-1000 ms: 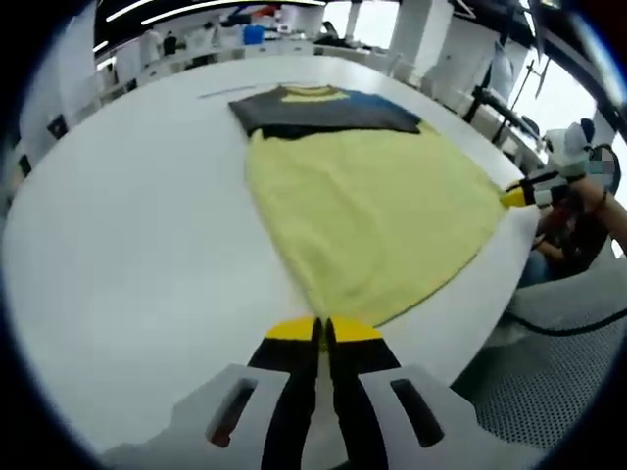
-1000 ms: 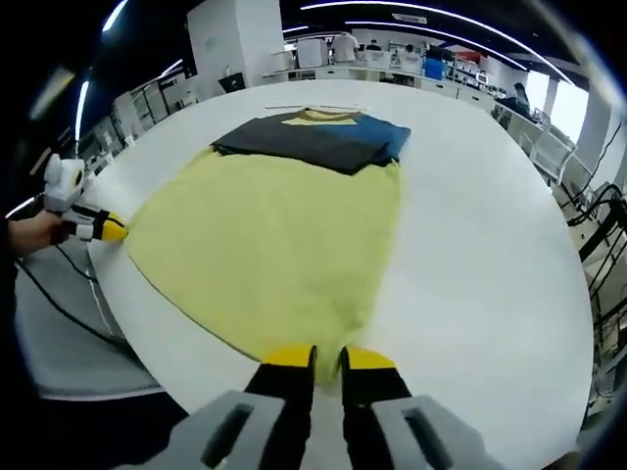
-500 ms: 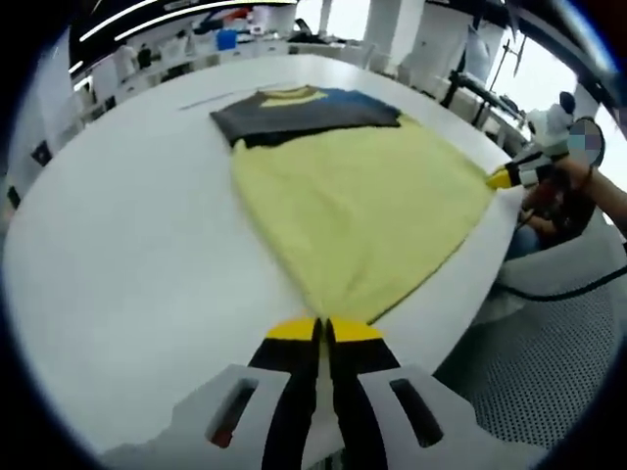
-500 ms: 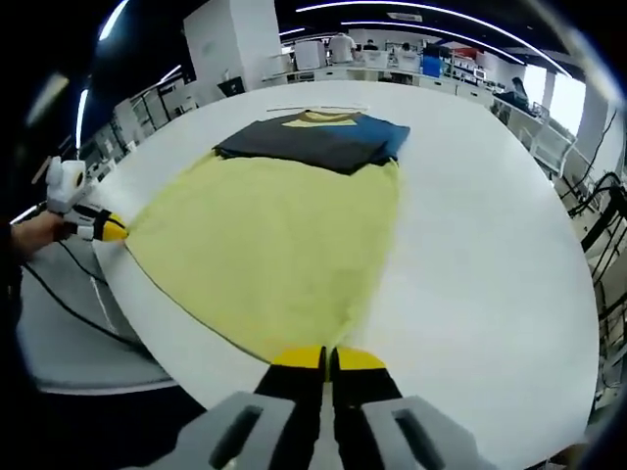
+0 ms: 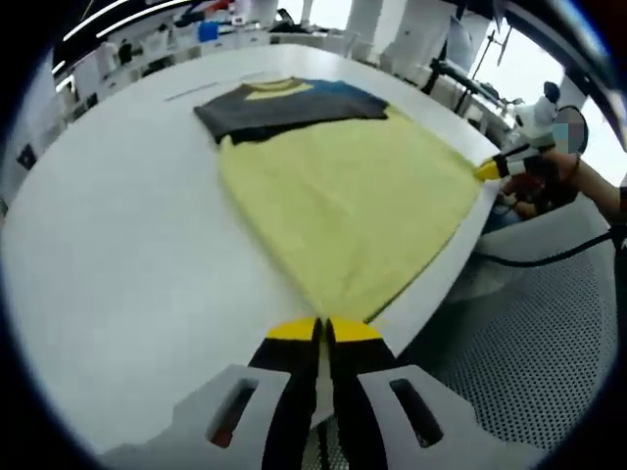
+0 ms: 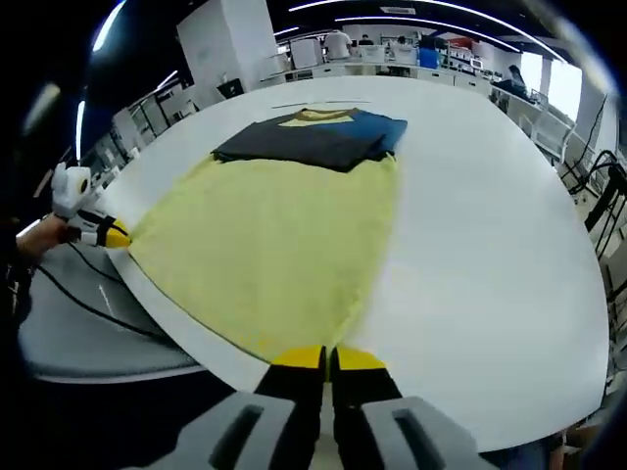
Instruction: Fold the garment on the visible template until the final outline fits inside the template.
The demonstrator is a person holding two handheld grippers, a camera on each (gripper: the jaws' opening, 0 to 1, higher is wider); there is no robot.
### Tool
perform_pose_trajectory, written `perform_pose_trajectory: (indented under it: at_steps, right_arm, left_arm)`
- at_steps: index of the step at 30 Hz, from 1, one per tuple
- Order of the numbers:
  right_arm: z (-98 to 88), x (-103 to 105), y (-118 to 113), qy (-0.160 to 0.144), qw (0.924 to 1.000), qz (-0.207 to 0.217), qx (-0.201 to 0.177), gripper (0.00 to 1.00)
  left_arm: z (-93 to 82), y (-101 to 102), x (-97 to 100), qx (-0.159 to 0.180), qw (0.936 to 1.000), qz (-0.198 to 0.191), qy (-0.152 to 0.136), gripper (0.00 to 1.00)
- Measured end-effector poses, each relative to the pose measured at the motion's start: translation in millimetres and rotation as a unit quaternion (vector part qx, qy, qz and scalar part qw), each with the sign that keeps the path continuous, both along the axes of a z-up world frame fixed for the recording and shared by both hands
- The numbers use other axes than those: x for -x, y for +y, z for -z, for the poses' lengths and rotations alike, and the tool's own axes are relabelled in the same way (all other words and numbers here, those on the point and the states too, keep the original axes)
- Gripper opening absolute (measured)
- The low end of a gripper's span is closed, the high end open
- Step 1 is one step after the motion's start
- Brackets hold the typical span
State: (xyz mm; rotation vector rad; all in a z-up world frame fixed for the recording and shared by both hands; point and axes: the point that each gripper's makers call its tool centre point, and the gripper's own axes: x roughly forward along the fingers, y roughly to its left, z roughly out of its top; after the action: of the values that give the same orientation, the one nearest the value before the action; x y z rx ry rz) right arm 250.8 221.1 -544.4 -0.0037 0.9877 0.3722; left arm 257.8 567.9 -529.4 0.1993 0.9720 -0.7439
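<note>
A large workshop hall with ceiling lights and rows of benches lies behind a wide white counter point(image 5: 118, 255), seen from both gripper views. On it the garment point(image 5: 343, 196) is spread out: a yellow body, with a dark grey and blue folded part at the far end, well beyond the fingers. A thin line on the counter just past that far end may be a template mark, but it is too small to tell.

In the left gripper view, the left gripper point(image 5: 323, 330) has its yellow-tipped fingers point(image 5: 292, 331) pressed together on one near corner of the yellow hem, which narrows to a point exactly at the fingertips. This corner sits at the near edge of the counter; below the fingers the counter ends and a grey mesh floor shows. To the left of the fingers there is much bare white counter. At the right side the right gripper point(image 5: 487, 170) pinches the other hem corner at the counter edge, held by a hand point(image 5: 544, 176).

In the right gripper view, the right gripper point(image 6: 326, 357) has its fingers point(image 6: 358, 359) closed on a hem corner at the near rim. To the right of them the counter is open and white. At the left edge the left gripper point(image 6: 116, 235) grips the other corner.
</note>
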Motion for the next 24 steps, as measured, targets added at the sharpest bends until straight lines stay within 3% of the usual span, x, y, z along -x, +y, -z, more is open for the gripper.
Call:
perform_pose_trajectory:
  at_steps: [24]
  right_arm:
    - [-0.6,29.1,2.3,0.021,0.9997,0.006,-0.012,0.0]
  left_arm:
    - [0.0,1.0,35.2,-0.002,0.999,0.014,0.042,0.0]
